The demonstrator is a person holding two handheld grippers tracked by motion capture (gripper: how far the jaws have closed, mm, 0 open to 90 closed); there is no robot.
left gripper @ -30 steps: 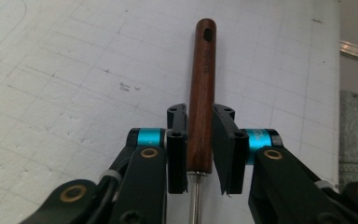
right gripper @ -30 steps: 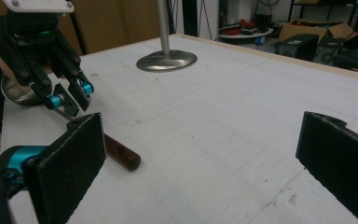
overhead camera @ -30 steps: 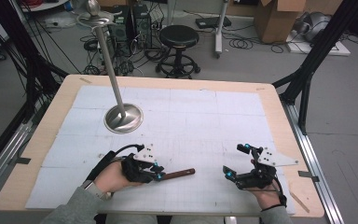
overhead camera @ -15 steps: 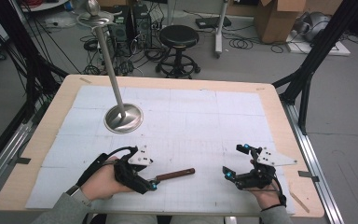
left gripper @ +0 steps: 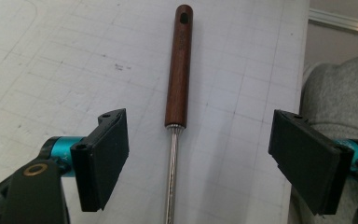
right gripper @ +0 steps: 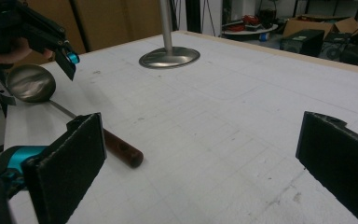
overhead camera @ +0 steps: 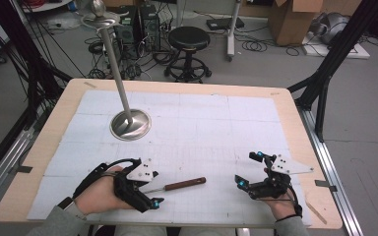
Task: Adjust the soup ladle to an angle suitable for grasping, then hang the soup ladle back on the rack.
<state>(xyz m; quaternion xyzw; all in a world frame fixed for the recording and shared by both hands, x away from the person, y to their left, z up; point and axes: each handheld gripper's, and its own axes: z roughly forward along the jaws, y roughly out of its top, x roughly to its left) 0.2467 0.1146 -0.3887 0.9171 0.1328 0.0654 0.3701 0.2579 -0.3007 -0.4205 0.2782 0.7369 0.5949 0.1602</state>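
Observation:
A ladle with a brown wooden handle (overhead camera: 184,184) lies flat on the white mat near the front edge. Its handle (left gripper: 179,70) and thin metal shaft run up between the jaws in the left gripper view. My left gripper (overhead camera: 152,188) hovers over the shaft end. Its jaws have just been opening, and the pads (left gripper: 102,156) stand well clear of the shaft on both sides. The ladle's bowl (right gripper: 30,83) and handle tip (right gripper: 123,151) show in the right gripper view. My right gripper (overhead camera: 248,168) rests at the front right, open, with nothing between its jaws.
A metal stand with a round base (overhead camera: 130,124) and a tall pole stands at the back left of the mat, its base (right gripper: 169,57) showing far off in the right gripper view. The wooden table edge (overhead camera: 295,123) frames the mat. Stool, boxes and cables lie beyond.
The left gripper has let go of the ladle's shaft, opened wide and drawn back to the left and slightly up. The ladle stays flat on the mat. The right gripper has not moved.

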